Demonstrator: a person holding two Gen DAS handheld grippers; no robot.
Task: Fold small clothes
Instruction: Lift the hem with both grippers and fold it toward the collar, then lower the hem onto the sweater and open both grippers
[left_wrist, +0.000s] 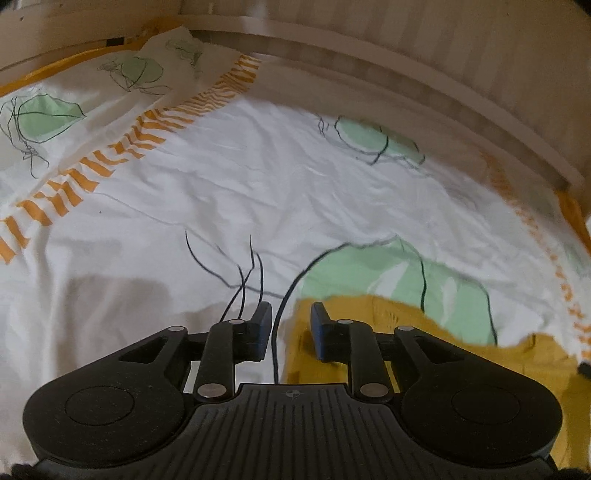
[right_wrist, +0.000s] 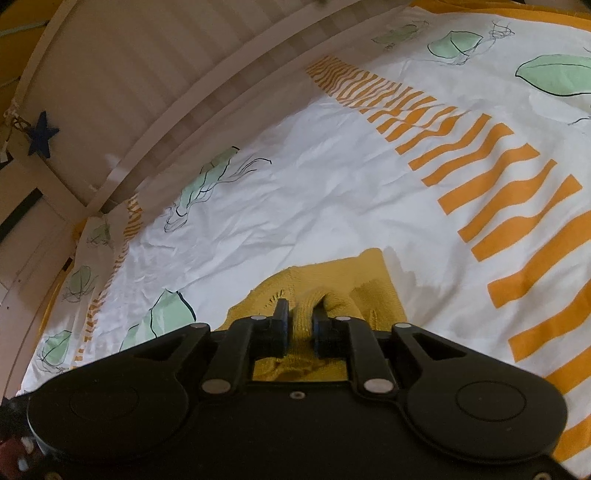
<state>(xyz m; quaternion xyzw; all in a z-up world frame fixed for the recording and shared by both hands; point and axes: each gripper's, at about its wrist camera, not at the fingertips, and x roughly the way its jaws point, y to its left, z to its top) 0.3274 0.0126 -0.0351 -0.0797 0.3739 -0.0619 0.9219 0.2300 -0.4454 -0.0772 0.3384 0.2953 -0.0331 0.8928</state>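
A small mustard-yellow knitted garment (left_wrist: 399, 325) lies on a white bedsheet (left_wrist: 229, 177) printed with green leaves and orange stripes. My left gripper (left_wrist: 291, 314) is open just above the sheet at the garment's left edge, with the right finger over the yellow knit and nothing between the jaws. In the right wrist view my right gripper (right_wrist: 300, 317) is shut on a bunched fold of the yellow garment (right_wrist: 373, 273), which spreads out on the sheet (right_wrist: 314, 177) beyond the fingers.
A pale striped bed rail or headboard (left_wrist: 406, 48) runs along the far edge of the bed, also in the right wrist view (right_wrist: 140, 74). A dark blue star ornament (right_wrist: 42, 134) hangs at the far left. A pillow (left_wrist: 122, 74) in matching fabric lies at the back left.
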